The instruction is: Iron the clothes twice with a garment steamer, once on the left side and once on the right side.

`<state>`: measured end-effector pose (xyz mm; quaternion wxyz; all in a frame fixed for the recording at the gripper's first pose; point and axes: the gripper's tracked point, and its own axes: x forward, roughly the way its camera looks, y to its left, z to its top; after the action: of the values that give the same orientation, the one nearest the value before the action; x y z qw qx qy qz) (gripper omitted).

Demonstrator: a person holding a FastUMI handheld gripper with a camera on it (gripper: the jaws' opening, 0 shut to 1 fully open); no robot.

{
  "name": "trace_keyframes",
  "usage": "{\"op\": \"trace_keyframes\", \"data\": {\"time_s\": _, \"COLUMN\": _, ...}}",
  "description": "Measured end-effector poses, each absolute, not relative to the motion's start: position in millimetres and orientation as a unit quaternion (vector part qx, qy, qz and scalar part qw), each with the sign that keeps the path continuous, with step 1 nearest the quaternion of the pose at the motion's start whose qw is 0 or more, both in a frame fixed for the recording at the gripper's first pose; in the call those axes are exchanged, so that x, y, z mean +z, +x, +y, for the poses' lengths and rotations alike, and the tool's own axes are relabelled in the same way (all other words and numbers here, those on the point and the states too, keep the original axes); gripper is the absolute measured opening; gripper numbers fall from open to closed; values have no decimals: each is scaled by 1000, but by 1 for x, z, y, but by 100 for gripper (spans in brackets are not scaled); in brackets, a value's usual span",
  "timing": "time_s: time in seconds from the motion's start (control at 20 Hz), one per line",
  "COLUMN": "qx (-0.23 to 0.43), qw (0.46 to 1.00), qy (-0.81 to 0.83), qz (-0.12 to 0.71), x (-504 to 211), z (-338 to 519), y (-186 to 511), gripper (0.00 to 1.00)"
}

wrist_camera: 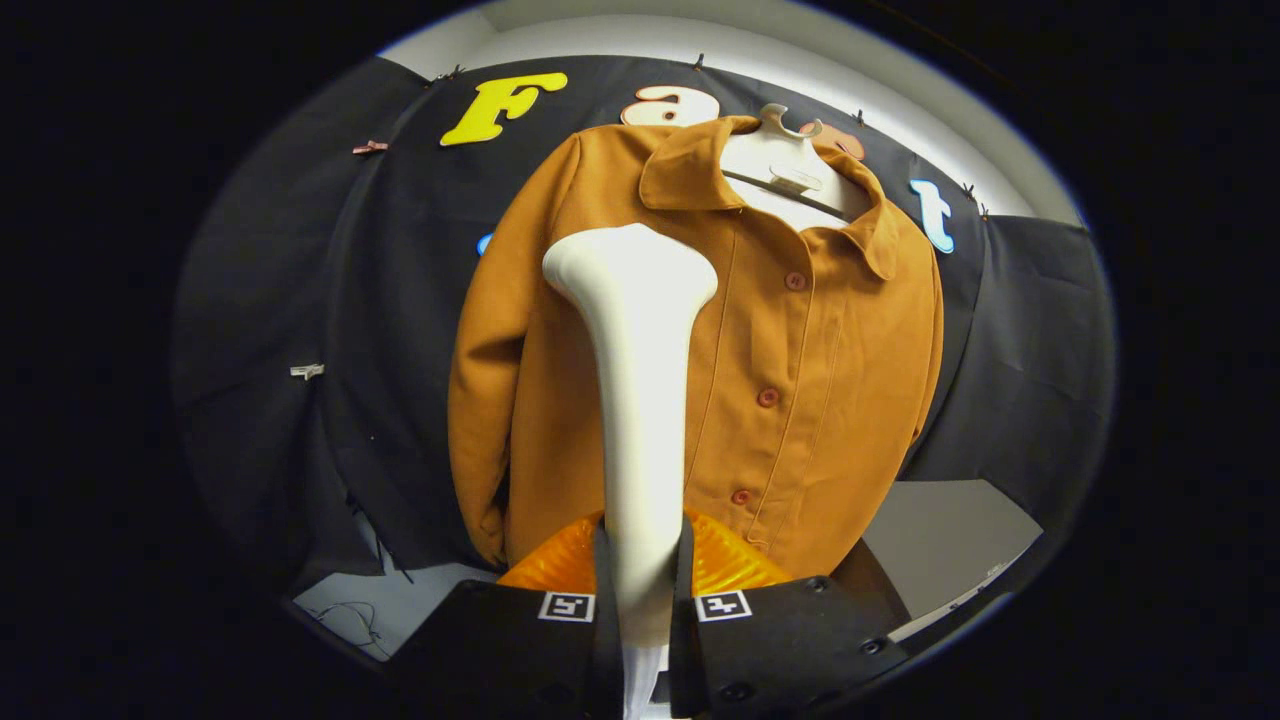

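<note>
Clamping the white steamer (640, 400) by its handle, the gripper (643, 585) has both fingers pressed against the sides of the stem, so it holds the tool with no gap to spare. The steamer rises straight up from between the fingers and widens into a broad head, which stands before the chest of the brown jacket (800, 380), on the jacket's side nearer the long hanging sleeve. Whether the head touches the cloth cannot be told. The jacket hangs on a white hanger (785, 160) against the booth's dark wall, buttoned down the front, collar folded out. A ribbed orange part (735, 560) sits just behind the fingers, at the jacket's lower hem.
</note>
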<state>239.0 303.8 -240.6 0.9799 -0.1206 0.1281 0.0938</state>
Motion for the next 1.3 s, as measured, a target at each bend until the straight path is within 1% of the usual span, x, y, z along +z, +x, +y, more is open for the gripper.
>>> {"op": "trace_keyframes", "data": {"time_s": 0.3, "qx": 85, "qw": 971, "qy": -133, "qz": 177, "x": -303, "z": 293, "y": 237, "gripper": 22}}
{"op": "trace_keyframes", "data": {"time_s": 0.7, "qx": 89, "qw": 956, "qy": -156, "qz": 233, "x": -371, "z": 279, "y": 208, "gripper": 22}}
{"op": "trace_keyframes", "data": {"time_s": 0.8, "qx": 92, "qw": 951, "qy": -159, "qz": 248, "x": -382, "z": 276, "y": 207, "gripper": 22}}
{"op": "trace_keyframes", "data": {"time_s": 1.0, "qx": 96, "qw": 942, "qy": -162, "qz": 278, "x": -411, "z": 268, "y": 183, "gripper": 22}}
{"op": "trace_keyframes", "data": {"time_s": 1.3, "qx": 97, "qw": 936, "qy": -154, "qz": 301, "x": -425, "z": 253, "y": 155, "gripper": 22}}
